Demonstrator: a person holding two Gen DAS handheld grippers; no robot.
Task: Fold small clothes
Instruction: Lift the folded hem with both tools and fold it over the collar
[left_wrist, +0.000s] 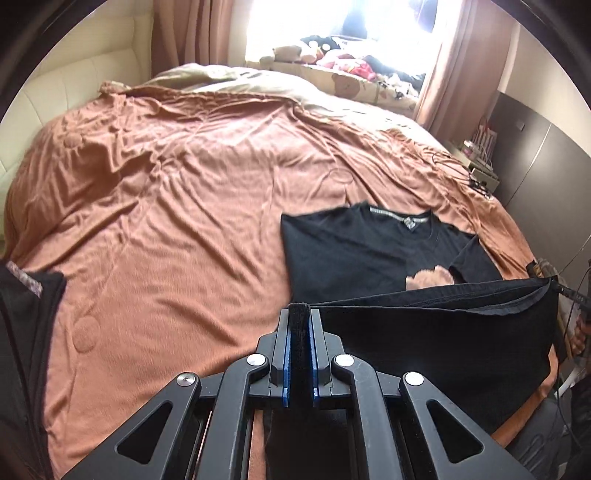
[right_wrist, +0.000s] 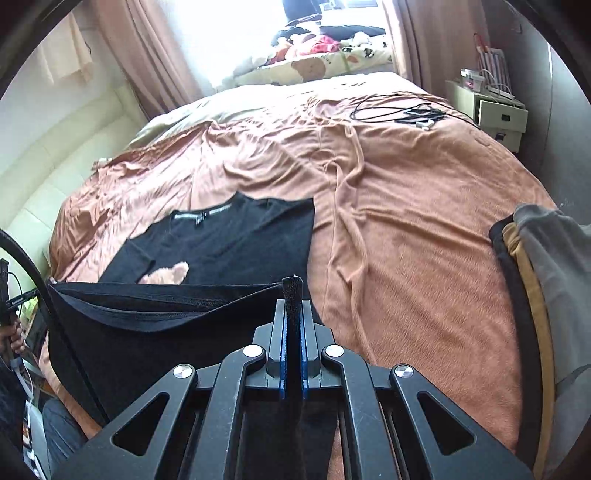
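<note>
A black T-shirt (left_wrist: 354, 251) with a tan bear patch (left_wrist: 428, 278) lies on the orange bedspread (left_wrist: 166, 206), collar away from me. My left gripper (left_wrist: 299, 314) is shut on the shirt's bottom hem at its left corner. My right gripper (right_wrist: 292, 295) is shut on the hem at the right corner. The hem (right_wrist: 166, 299) is lifted and stretched between the two grippers above the bed, over the shirt's lower part. The shirt (right_wrist: 229, 240) and bear patch (right_wrist: 166, 275) also show in the right wrist view.
Folded clothes in grey, yellow and black (right_wrist: 539, 266) sit at the bed's right edge. Cables and devices (right_wrist: 406, 110) lie at the far right of the bed. A bedside cabinet (right_wrist: 495, 114) stands beyond. Dark fabric (left_wrist: 26, 295) is at the left edge. Plush toys (left_wrist: 332, 55) line the window.
</note>
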